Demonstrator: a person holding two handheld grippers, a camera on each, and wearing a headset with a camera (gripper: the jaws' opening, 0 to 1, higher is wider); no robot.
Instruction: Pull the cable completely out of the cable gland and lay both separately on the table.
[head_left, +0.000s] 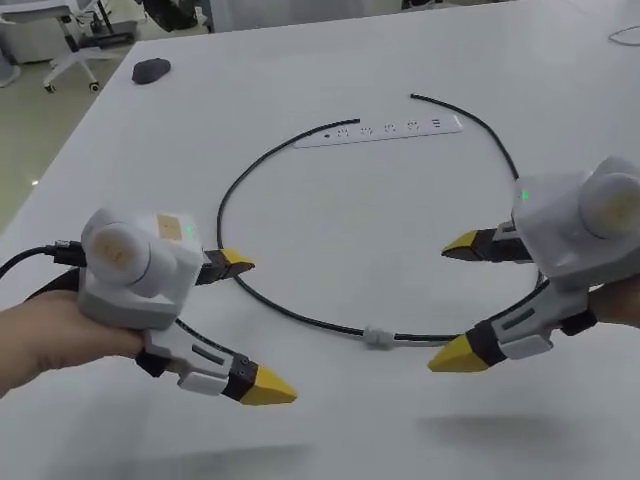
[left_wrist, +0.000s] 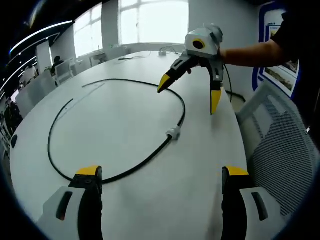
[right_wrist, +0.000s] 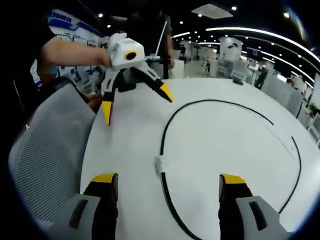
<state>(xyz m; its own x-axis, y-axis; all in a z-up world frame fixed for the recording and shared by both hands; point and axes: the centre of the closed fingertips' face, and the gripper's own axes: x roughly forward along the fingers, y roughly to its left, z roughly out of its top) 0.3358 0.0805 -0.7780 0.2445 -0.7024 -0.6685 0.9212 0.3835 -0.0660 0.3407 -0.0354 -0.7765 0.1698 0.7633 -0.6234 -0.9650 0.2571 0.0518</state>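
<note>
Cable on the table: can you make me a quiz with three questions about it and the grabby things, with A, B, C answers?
1. Where is the cable gland?
A. Held up in the air
B. On the cable, at the near part of its loop
C. Lying apart from the cable

2. What colour is the cable?
A. White
B. Red
C. Black

3. How do the jaws of the left gripper and the right gripper stand?
A. Both open, holding nothing
B. Both shut on the cable
C. One open, one shut

Answers:
1 B: the pale gland sits on the cable, which runs out of it on both sides.
2 C: the loop is black against the white table.
3 A: each pair of yellow tips is spread wide with nothing between them.
</note>
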